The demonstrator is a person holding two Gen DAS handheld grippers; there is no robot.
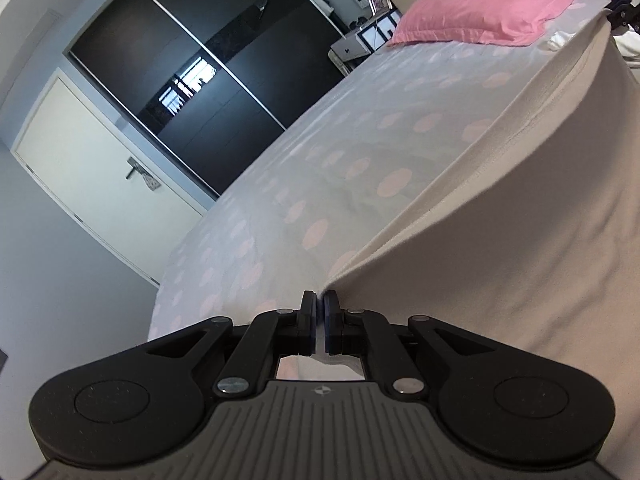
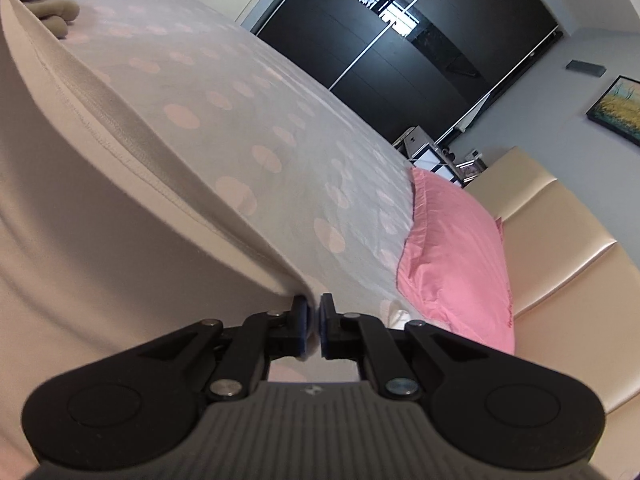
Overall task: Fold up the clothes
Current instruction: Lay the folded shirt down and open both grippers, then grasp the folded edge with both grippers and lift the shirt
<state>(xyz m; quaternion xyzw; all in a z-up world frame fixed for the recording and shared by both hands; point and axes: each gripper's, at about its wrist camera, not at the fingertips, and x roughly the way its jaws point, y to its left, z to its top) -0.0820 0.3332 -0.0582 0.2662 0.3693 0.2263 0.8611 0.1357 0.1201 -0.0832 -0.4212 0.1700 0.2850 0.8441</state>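
A beige garment (image 1: 520, 208) is held up taut above the bed, filling the right side of the left wrist view. My left gripper (image 1: 320, 302) is shut on one corner of it. The same beige garment (image 2: 80, 200) fills the left of the right wrist view, its stitched hem running diagonally. My right gripper (image 2: 314, 306) is shut on the opposite corner, cloth pinched at the fingertips. The other gripper (image 1: 622, 8) shows as a dark shape at the far end of the hem.
The bed sheet (image 1: 320, 152) is pale with pink dots. A pink pillow (image 2: 452, 256) lies by the cream headboard (image 2: 560, 264). More clothes (image 2: 48, 8) sit at the far bed end. Dark sliding wardrobe (image 1: 208, 68) and white door (image 1: 100, 160) stand behind.
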